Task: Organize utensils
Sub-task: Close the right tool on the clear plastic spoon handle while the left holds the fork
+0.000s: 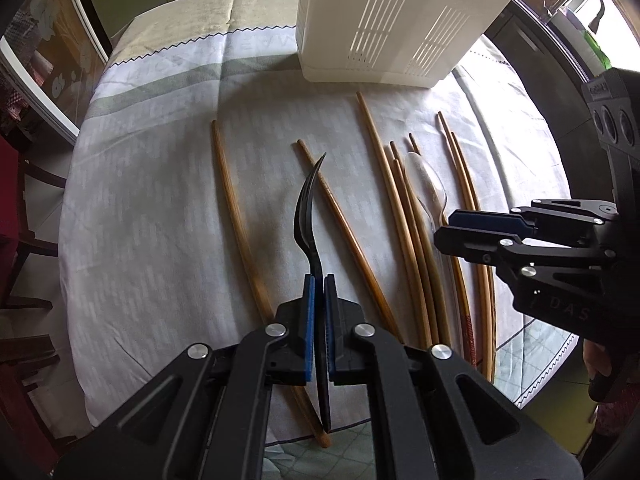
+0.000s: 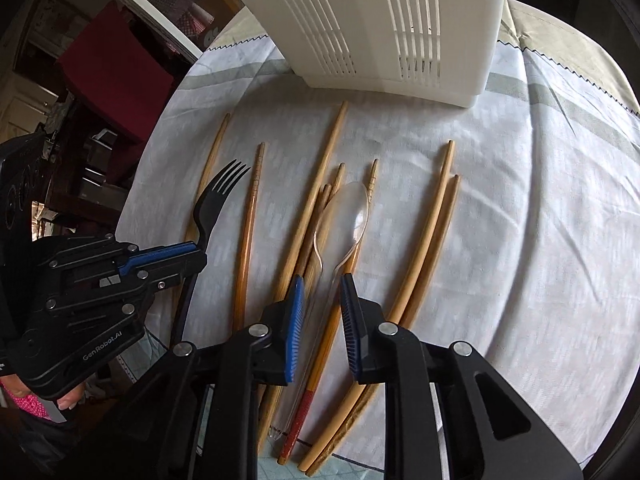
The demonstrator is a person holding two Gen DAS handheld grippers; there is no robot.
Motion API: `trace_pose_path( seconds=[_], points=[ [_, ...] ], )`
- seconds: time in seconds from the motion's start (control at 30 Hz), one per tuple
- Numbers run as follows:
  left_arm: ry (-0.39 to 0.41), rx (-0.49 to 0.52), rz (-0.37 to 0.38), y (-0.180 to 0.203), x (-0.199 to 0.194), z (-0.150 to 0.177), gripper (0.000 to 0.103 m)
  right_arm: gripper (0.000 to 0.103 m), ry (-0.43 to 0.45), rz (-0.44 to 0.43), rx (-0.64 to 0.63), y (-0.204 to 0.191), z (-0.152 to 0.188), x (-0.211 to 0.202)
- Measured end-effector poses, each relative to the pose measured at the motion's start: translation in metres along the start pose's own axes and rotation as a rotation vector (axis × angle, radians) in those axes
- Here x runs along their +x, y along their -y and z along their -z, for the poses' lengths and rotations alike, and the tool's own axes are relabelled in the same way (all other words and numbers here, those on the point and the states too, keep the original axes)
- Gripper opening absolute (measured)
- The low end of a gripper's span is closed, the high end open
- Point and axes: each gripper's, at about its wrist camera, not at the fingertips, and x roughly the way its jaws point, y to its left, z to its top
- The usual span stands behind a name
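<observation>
My left gripper [image 1: 319, 280] is shut on the handle of a black plastic fork [image 1: 305, 204], held above the cloth with tines pointing away; the fork also shows in the right wrist view [image 2: 212, 200]. My right gripper [image 2: 321, 286] is open, its pads on either side of a clear plastic spoon [image 2: 348, 216] that lies on several wooden chopsticks [image 2: 308, 208]. The spoon also shows in the left wrist view [image 1: 426, 180]. A white slotted utensil holder [image 1: 392, 20] stands at the far side of the table, also seen from the right wrist [image 2: 380, 24].
More chopsticks lie spread on the white tablecloth [image 1: 160, 200], one at the left [image 1: 236, 216] and a pair at the right [image 2: 432, 232]. A chair [image 1: 24, 216] stands at the left table edge. A cabinet [image 2: 104, 68] is beyond the table.
</observation>
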Motion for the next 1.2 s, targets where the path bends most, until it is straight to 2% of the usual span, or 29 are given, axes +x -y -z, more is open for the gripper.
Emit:
trace_pose_path(
  seconds=[0.3, 0.57, 0.77, 0.83, 0.97, 1.03, 1.07, 1.2],
  points=[
    [0.010, 0.006, 0.014, -0.002, -0.004, 0.002, 0.005, 0.020, -0.023, 0.023, -0.001, -0.011, -0.015, 0.013],
    [-0.016, 0.006, -0.012, -0.002, 0.002, -0.003, 0.005, 0.019, -0.031, 0.052, 0.013, -0.005, -0.016, 0.016],
    [-0.043, 0.018, -0.043, 0.007, 0.012, -0.007, 0.009, 0.022, -0.024, 0.133, -0.039, -0.020, -0.016, 0.019],
    [-0.055, 0.015, -0.049, 0.009, 0.017, -0.011, 0.015, 0.022, -0.027, 0.156, -0.054, -0.024, -0.017, 0.020],
    [-0.053, 0.027, -0.077, 0.015, 0.021, -0.017, 0.016, 0.025, -0.028, 0.205, -0.090, -0.034, -0.017, 0.022],
    [-0.056, 0.039, -0.091, 0.018, 0.022, -0.019, 0.013, 0.021, -0.025, 0.218, -0.100, -0.036, -0.016, 0.022],
    [-0.057, 0.046, -0.101, 0.019, 0.023, -0.020, 0.011, 0.014, -0.025, 0.208, -0.098, -0.036, -0.016, 0.023],
    [-0.052, 0.045, -0.095, 0.021, 0.026, -0.024, 0.008, 0.012, -0.020, 0.192, -0.094, -0.033, -0.015, 0.021]
  ],
)
